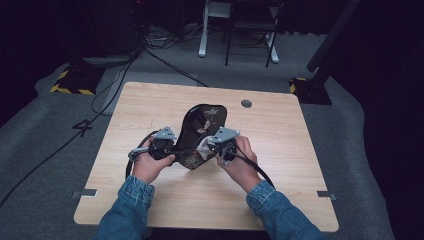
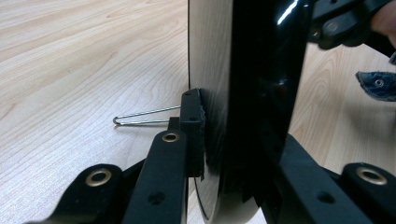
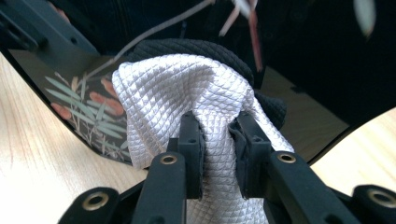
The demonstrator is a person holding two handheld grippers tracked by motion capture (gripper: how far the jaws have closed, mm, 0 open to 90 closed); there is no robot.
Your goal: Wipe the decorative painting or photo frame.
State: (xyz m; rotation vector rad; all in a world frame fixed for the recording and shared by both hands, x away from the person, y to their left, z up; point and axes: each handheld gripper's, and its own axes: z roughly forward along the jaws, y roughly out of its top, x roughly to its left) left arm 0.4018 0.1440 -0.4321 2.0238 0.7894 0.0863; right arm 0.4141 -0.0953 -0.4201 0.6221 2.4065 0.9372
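Centrally, above the near half of the table [image 1: 150, 107], we held a glossy black lacquer tray [image 1: 200, 122] tilted up on its edge, its inner face painted with pale leaves and reddish flowers. Our left gripper [image 1: 167, 146] was clamped on the tray's near left edge; in the left gripper view its two black jaws pinched the tray's wall [image 2: 243, 93] from both sides. Our right gripper [image 1: 220, 147] was closed on a bunched white cloth [image 3: 187, 93] with a fine diamond weave, and the cloth lay pressed against the tray's painted face [image 3: 79, 98] near its lower right edge. A dark quilted backing [image 3: 187, 46] showed behind the cloth's upper fold.

Both our hands came up from the bottom of the high view in blue denim sleeves [image 1: 127, 200], and a black cable [image 1: 257, 167] trailed from the right gripper.

On the tabletop behind the tray, a thin bent wire [image 2: 140, 117] lay flat in the left gripper view. The table was pale wood-grain laminate with a round grey cable port [image 1: 246, 103] near its far edge and small metal brackets [image 1: 85, 193] at its near sides.

Around it we saw grey carpet [image 1: 45, 130], loose black cables [image 1: 100, 95] running over the floor at the left, a yellow-and-black striped base [image 1: 72, 82] at the far left, another base [image 1: 307, 90] with a slanting dark pole at the far right, and white and black furniture legs [image 1: 240, 40] beyond. The room behind was dark.
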